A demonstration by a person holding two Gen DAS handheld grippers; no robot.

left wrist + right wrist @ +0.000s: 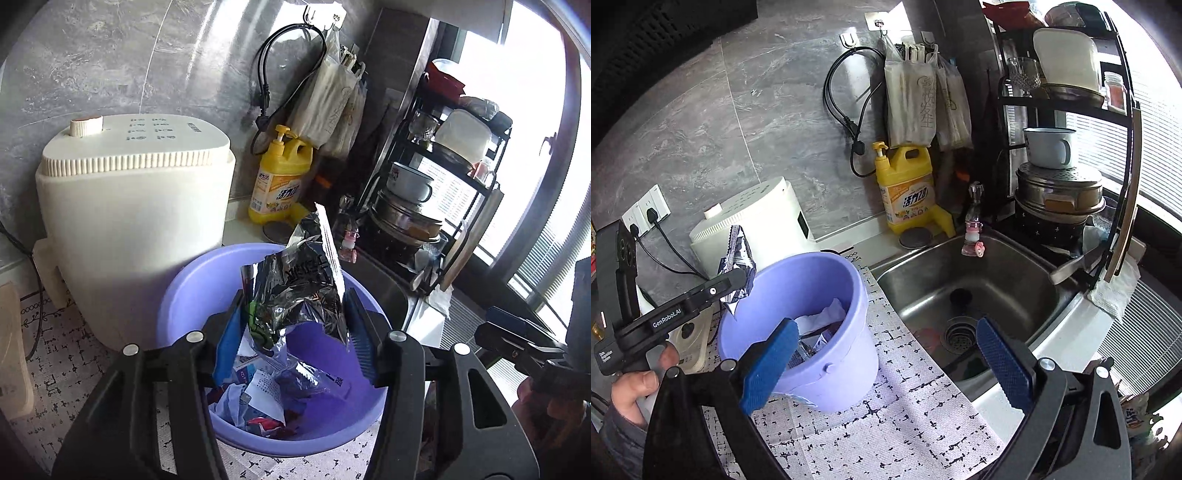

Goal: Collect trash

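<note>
Already well along, by the look of it.
Basin: purple basin (177,295) on the patterned mat (886,424), just beside the sink (1015,266); it holds several crumpled wrappers and paper scraps.
Left to do: silver foil wrapper (295,291) hangs above the basin, not yet in the heap; whether more trash lies elsewhere cannot be told.
Left gripper (295,332): over the basin, tilted down; jaws partway apart, wrapper between the pads and seemingly touching both, grip looks loose.
Right gripper (886,365): at the basin's sink side, angled down, jaws spread wide, nothing in them.
Hand (635,391): wrapped round the left gripper's handle.
</note>
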